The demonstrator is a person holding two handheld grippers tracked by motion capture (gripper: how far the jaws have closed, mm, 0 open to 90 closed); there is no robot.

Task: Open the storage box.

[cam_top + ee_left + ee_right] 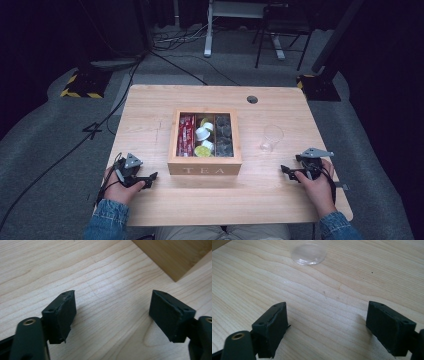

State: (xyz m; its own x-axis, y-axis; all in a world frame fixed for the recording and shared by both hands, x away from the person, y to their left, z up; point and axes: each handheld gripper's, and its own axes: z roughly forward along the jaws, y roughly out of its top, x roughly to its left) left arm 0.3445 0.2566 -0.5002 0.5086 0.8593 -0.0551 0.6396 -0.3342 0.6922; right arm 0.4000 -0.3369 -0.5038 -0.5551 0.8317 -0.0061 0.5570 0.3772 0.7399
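High view: I sit at the near edge of a light wooden table (150, 102), holding a gripper in each hand. My left gripper (150, 179) rests near the near-left corner, its jaws spread apart with nothing between them, pointing toward a wooden tea box (204, 169). The box stands at the middle of the table, lid off, with red packets, small white cups and dark packets in its three compartments. My right gripper (286, 172) lies near the near-right corner, jaws also wide apart and empty. A clear glass (271, 138) stands between the box and the right edge, just beyond my right gripper. Right gripper view: the glass base (308, 253) sits ahead of my open jaws, apart from them.
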